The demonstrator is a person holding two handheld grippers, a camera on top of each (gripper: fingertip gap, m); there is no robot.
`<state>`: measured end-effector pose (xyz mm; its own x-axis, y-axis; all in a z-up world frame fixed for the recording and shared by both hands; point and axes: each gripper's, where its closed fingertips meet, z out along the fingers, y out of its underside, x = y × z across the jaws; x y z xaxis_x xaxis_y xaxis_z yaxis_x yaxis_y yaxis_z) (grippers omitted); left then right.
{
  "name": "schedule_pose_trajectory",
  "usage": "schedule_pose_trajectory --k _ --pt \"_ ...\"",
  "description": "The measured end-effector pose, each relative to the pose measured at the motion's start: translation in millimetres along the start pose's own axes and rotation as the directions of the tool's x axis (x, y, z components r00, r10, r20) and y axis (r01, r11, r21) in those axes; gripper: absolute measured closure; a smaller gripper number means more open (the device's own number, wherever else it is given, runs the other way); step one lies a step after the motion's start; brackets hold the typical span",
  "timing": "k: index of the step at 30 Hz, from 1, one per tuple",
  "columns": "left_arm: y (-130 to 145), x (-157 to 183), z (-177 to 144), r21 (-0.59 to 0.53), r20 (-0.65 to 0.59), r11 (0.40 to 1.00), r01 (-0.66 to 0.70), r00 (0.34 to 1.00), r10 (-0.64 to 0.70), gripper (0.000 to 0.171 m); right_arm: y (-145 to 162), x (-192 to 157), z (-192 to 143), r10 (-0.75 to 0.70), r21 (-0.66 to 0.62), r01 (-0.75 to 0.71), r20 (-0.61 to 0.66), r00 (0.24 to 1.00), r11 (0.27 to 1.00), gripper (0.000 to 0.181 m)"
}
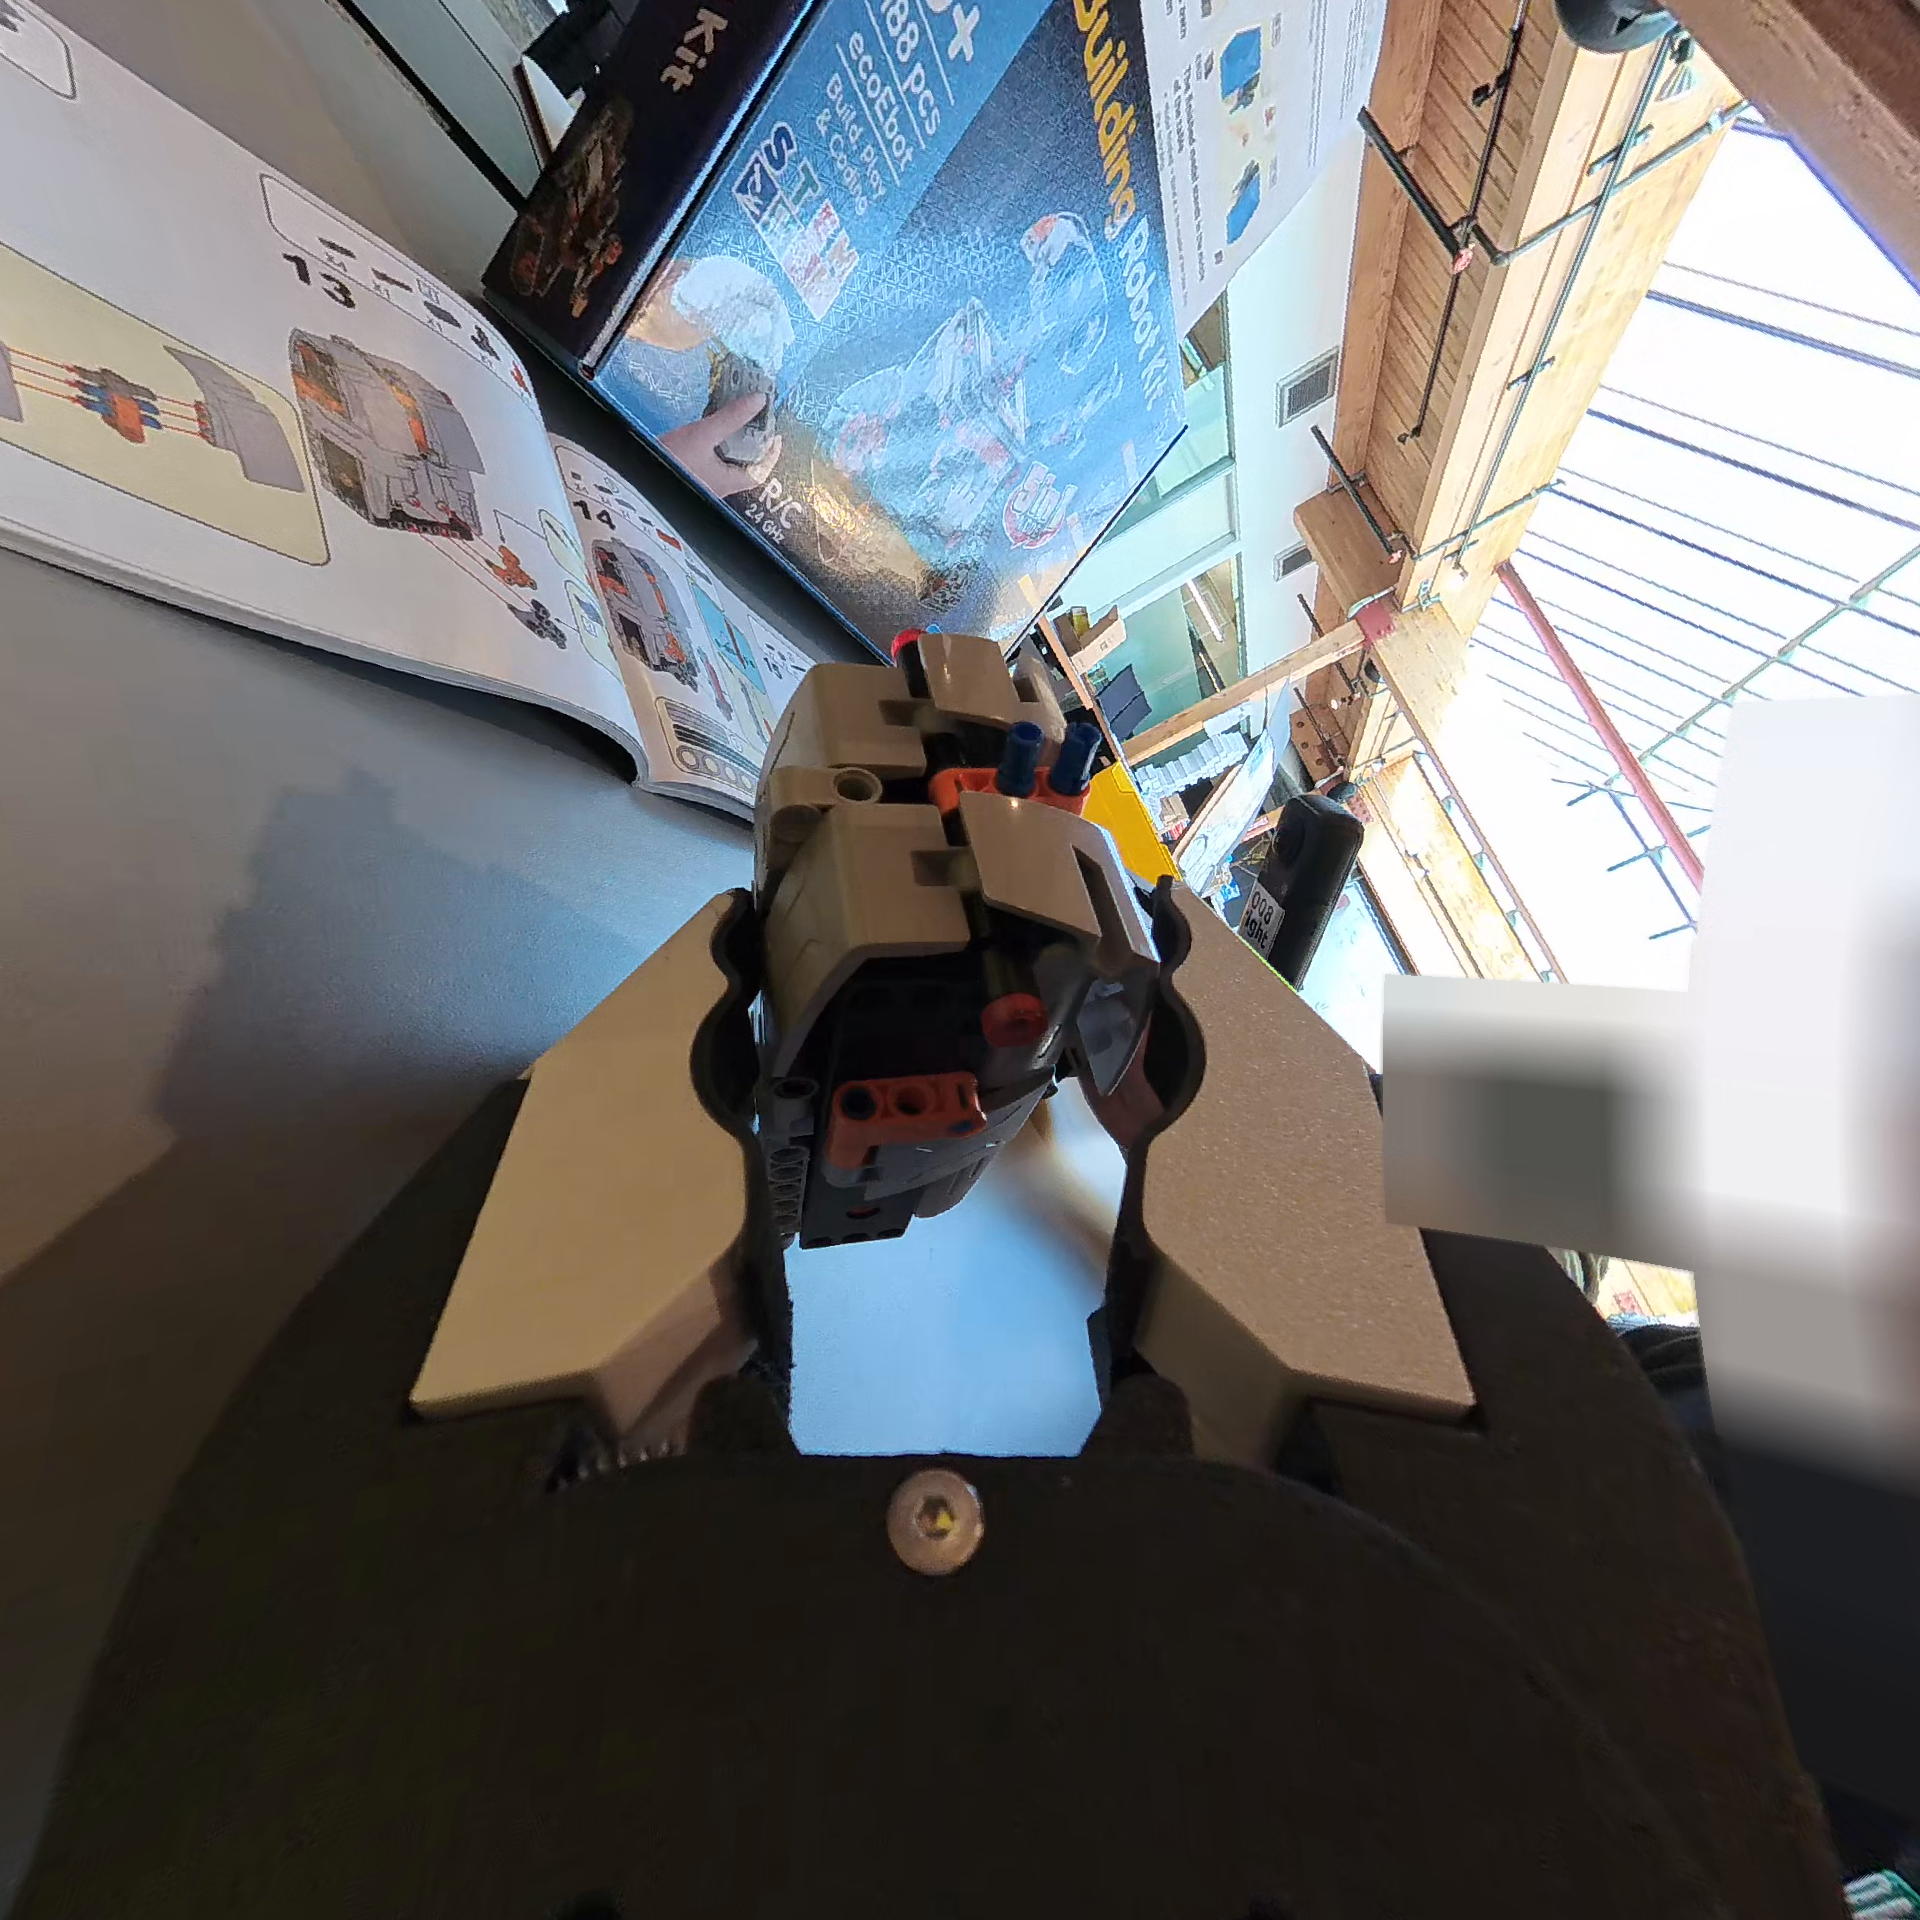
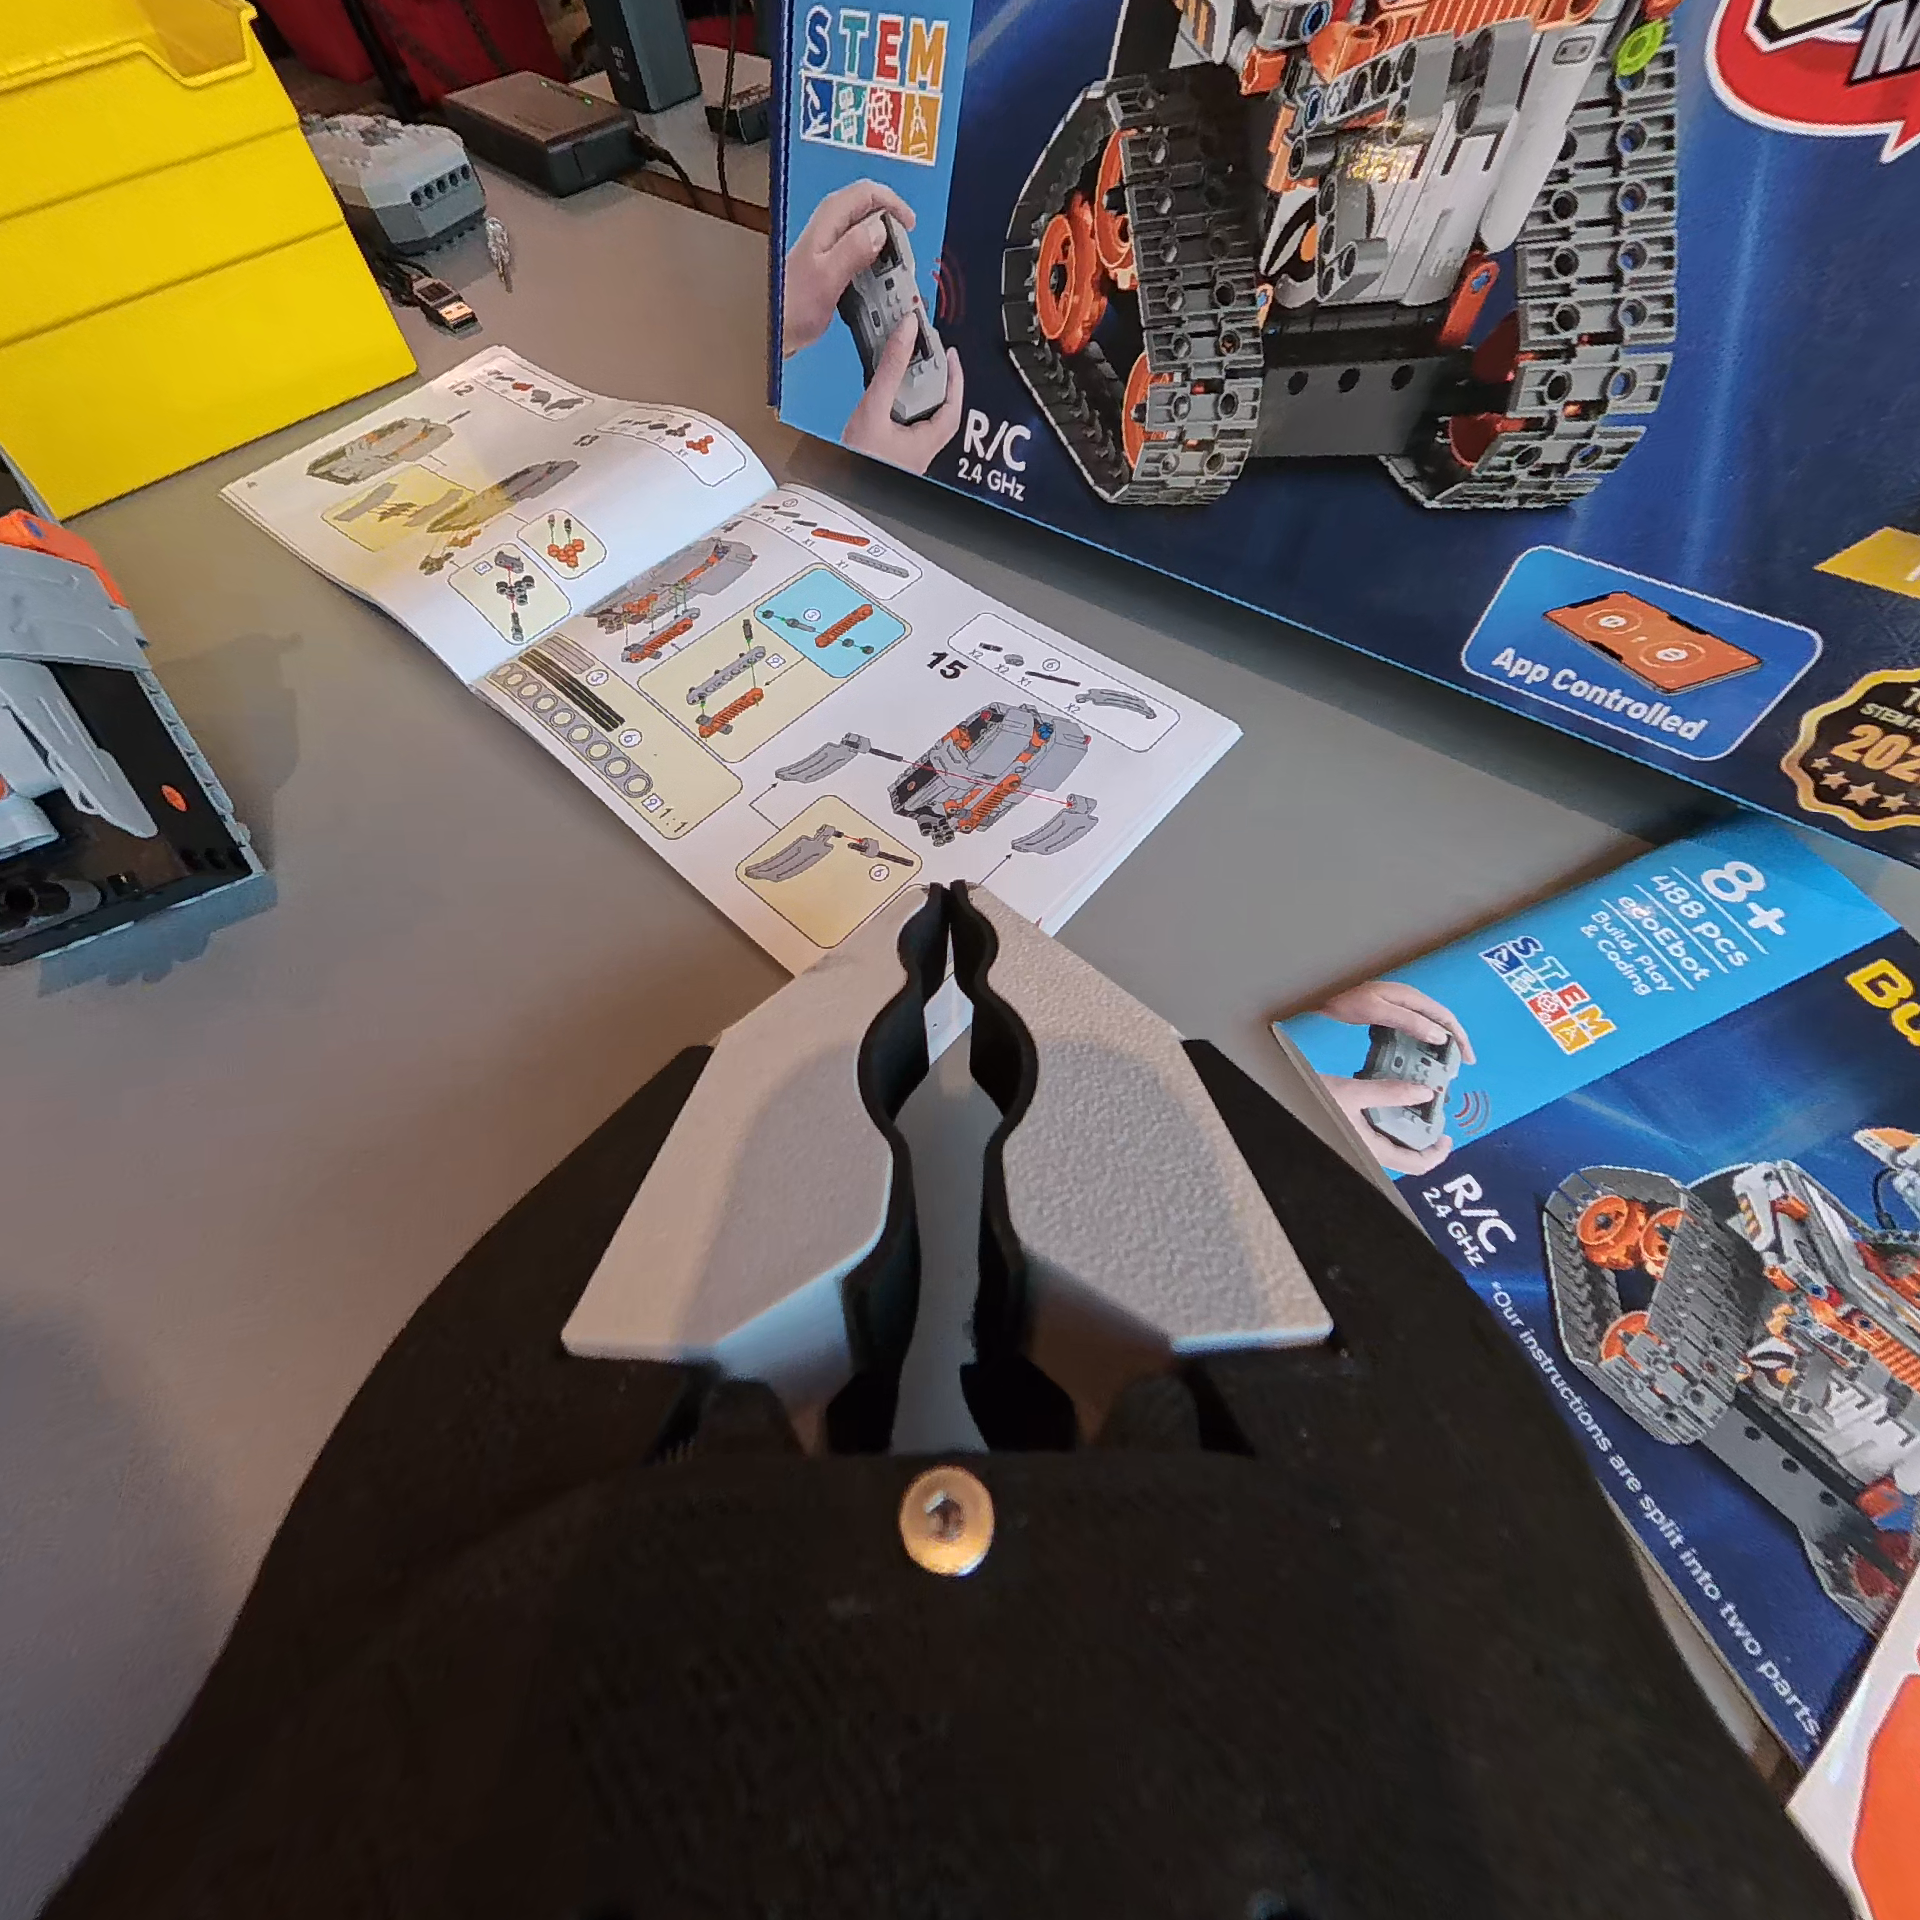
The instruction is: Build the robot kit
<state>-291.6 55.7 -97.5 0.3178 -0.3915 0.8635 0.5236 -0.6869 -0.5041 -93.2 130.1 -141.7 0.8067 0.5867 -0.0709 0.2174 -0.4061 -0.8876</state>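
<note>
In my left wrist view, my left gripper [image 1: 951,1039] pinches a grey, black and orange brick model [image 1: 914,935], lifted off the grey tabletop [image 1: 312,935]. An open booklet [image 1: 312,416] lies beyond.

In my right wrist view, my right gripper [image 2: 951,896] has its jaws pressed together, empty, over the booklet's [image 2: 727,644] near edge. A yellow bin [image 2: 156,260] stands at the far left.

The left wrist view, rolled sideways, looks along the table [image 1: 208,935]; the right looks down; both show the booklet [image 2: 727,644].
</note>
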Motion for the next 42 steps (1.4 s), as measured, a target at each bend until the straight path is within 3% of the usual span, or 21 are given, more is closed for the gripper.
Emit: schedule_pose_trajectory --k 42 --pt "2.8 0.1 -0.8 0.003 -0.046 0.995 0.099 0.994 -0.099 0.099 5.3 -13.8 3.2 -0.058 -0.036 0.06 0.047 0.997 0.998 0.181"
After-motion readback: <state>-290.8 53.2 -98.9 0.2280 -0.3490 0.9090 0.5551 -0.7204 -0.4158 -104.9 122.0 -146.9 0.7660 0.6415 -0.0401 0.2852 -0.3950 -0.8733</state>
